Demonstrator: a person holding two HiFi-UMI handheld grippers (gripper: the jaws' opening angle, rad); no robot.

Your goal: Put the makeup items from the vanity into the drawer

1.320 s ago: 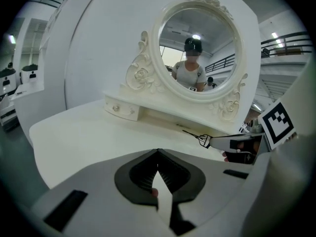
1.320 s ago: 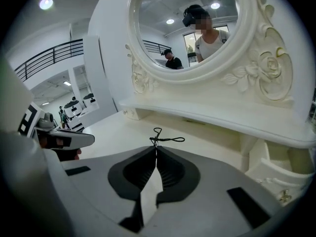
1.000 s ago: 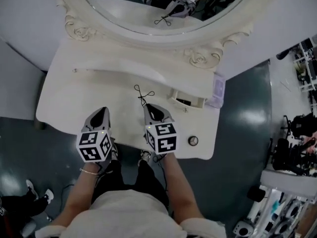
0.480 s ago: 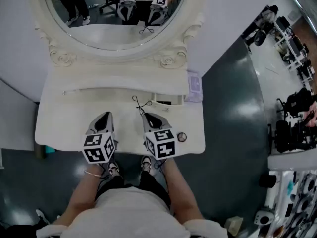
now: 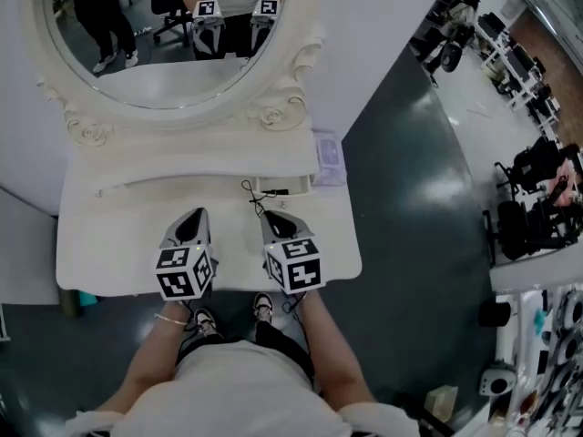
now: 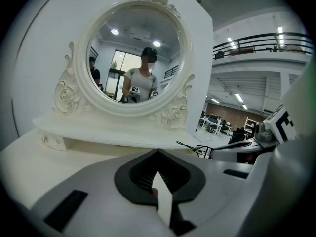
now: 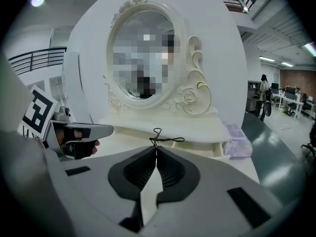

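The right gripper's (image 7: pixel 156 150) jaws are closed on a thin black wire loop (image 7: pixel 158 138), pinched at their tips. The left gripper's (image 6: pixel 158 152) jaws are closed, with nothing held. The loop hangs over the worktop (image 5: pixel 109 244), near the open drawer (image 5: pixel 282 188) below the mirror (image 5: pixel 155 44).

A big open lab or workshop hall, not a home; the white vanity (image 5: pixel 100 253) stands alone on a glossy dark floor (image 5: pixel 410 198); office chairs (image 5: pixel 526 167) and a bench (image 5: pixel 537 273) crowded with gear line the right side; a railed mezzanine (image 6: pixel 261 37) runs overhead under strip lights (image 6: pixel 238 98); desks (image 6: pixel 213 122) fill the far end.
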